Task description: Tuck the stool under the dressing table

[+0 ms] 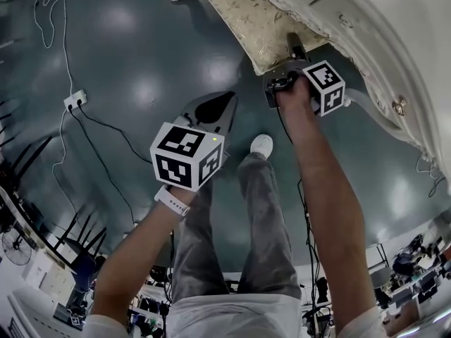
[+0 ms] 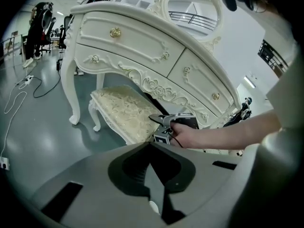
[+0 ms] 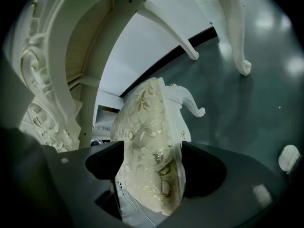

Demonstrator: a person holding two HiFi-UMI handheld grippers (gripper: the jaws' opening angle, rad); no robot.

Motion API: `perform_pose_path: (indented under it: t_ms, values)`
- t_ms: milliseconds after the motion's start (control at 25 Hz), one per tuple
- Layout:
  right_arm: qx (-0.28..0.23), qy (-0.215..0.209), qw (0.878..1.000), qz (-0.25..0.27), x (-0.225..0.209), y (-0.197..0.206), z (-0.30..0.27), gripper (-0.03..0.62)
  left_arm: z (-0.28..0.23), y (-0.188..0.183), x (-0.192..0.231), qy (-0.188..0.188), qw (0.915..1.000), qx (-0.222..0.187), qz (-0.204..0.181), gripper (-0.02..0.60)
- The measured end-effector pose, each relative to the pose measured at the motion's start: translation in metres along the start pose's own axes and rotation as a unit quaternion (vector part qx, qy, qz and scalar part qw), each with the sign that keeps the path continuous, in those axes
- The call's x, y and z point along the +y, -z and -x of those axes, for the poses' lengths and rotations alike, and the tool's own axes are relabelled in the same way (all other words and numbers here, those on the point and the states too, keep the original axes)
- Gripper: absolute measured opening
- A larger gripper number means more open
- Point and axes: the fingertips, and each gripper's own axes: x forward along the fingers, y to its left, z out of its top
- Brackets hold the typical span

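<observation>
Two grippers up: pinching stool's (image 1: pixel 262 28) padded edge with right gripper (image 1: pixel 292 49), jaws pressed on either side of the seat. Finding stool partly under table (image 2: pixel 142 46), near end poking out over floor (image 1: pixel 141 48). Holding left gripper (image 1: pixel 224 104) back, jaws together on nothing, well apart from stool.

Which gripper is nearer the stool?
Right. The right gripper has its jaws closed on the stool seat's edge; the left gripper hangs over the floor, clear of it.
</observation>
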Motion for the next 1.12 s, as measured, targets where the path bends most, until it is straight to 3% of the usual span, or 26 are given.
perform_pose_path:
  t_ms: [280,640,760,920,1120]
  values:
    - [-0.004,-0.002,0.999,0.039,0.009,-0.01,-0.003,0.393,-0.001,-0.002,0.0,0.002,1.0,-0.005,-0.002,0.008]
    - [0.032,-0.023,0.985,0.165,0.028,0.024,0.018,0.372,0.011,0.002,-0.003,0.001,0.9999,-0.011,0.004,0.008]
    - [0.044,-0.016,0.971,0.234,0.025,0.037,0.027,0.35,0.014,0.005,-0.003,0.001,0.9999,-0.013,0.007,0.008]
    - [0.062,0.002,0.938,0.341,0.02,0.056,0.033,0.316,0.02,0.01,0.003,-0.001,0.9998,-0.014,0.013,0.008]
    - [0.074,0.026,0.905,0.418,0.013,0.074,0.032,0.298,0.027,0.012,0.014,-0.006,0.9995,-0.019,0.023,0.008]
